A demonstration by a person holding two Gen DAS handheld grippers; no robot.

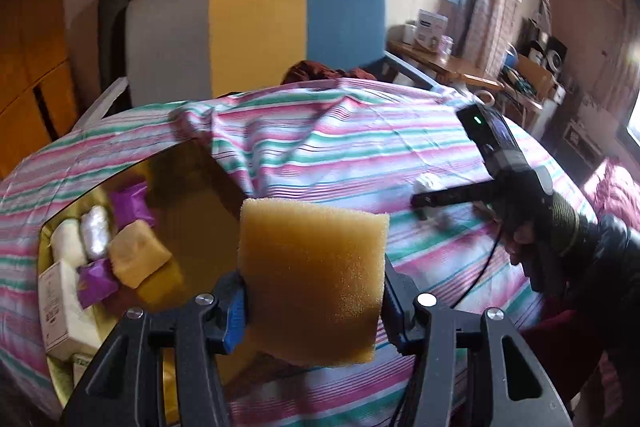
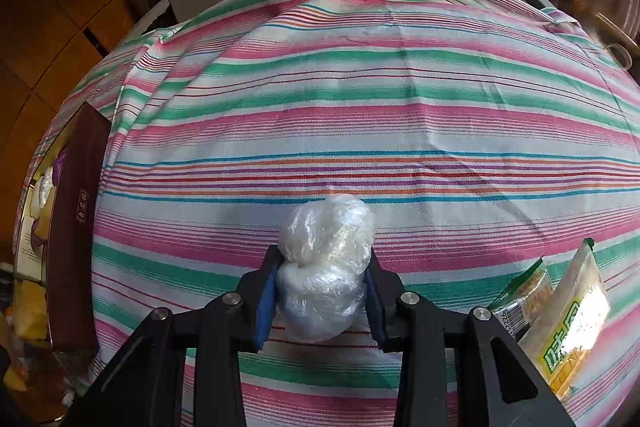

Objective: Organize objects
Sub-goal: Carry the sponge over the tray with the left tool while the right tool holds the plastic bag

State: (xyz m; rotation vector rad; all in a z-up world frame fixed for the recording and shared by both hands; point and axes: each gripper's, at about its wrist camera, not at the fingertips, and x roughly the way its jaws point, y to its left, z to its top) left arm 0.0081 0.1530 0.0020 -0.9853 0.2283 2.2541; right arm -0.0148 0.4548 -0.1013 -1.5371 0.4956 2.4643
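My left gripper [image 1: 314, 301] is shut on a tan foam sponge [image 1: 312, 275] and holds it in the air just right of an open gold-lined box [image 1: 200, 211]. In that box lie a second tan sponge [image 1: 138, 253], purple wrapped packets [image 1: 96, 281], white bundles [image 1: 96, 235] and a white carton [image 1: 64, 311]. My right gripper [image 2: 320, 301] is shut on a white lump wrapped in clear plastic [image 2: 326, 263], low over the striped cloth [image 2: 360, 107]. The right gripper [image 1: 424, 199] also shows at the right of the left wrist view, held by a hand in a dark sleeve.
Two yellow-green snack packets [image 2: 560, 319] lie on the cloth at the right. The box's dark red wall [image 2: 76, 227] stands at the left edge of the right wrist view. A grey, yellow and blue chair back [image 1: 256, 31] rises behind the table; cluttered shelves [image 1: 528, 75] stand far right.
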